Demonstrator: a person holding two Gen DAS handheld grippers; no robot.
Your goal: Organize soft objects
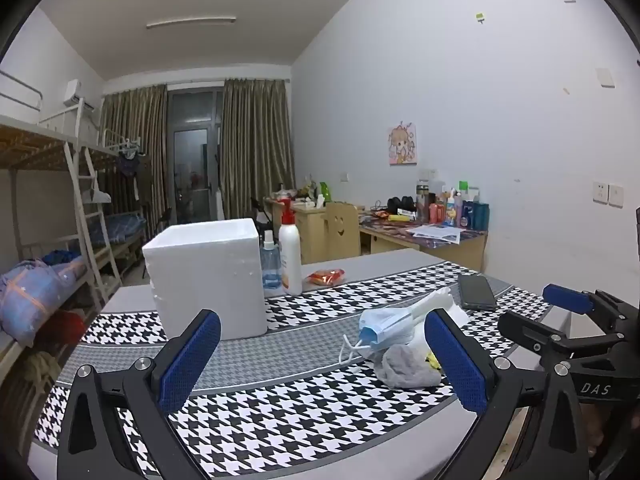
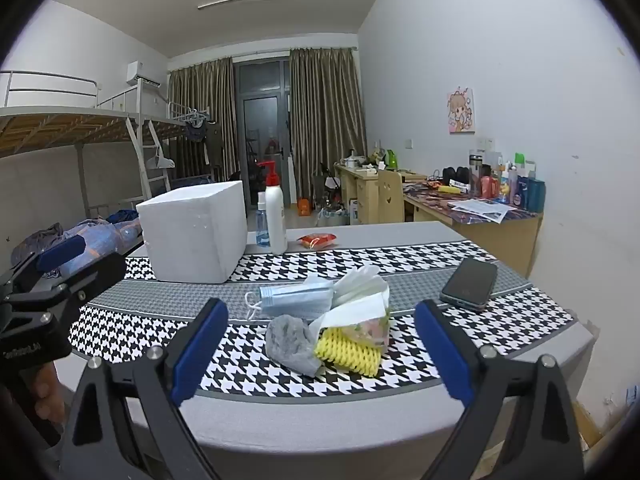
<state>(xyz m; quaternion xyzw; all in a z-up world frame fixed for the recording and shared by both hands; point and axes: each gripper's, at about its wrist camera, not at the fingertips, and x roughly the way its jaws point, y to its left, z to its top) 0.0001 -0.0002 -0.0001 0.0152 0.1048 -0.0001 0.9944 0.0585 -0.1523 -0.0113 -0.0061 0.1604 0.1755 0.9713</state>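
Masks [image 2: 296,296], a grey cloth [image 2: 290,342] and yellow foam netting [image 2: 348,352] lie heaped on the table [image 2: 320,420] near the foam box [image 2: 192,236], while both the left gripper [image 1: 320,360] and right gripper [image 2: 320,356] gape wide, empty.

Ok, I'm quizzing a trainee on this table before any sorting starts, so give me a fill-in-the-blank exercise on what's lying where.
1. The foam box on the table is ____ in colour.
2. The net-like foam sleeve in the pile is ____ in colour.
3. The pump on the white bottle is ____.
4. The dark phone lies to the ____ of the blue face mask in the right wrist view.

Missing words: white; yellow; red; right
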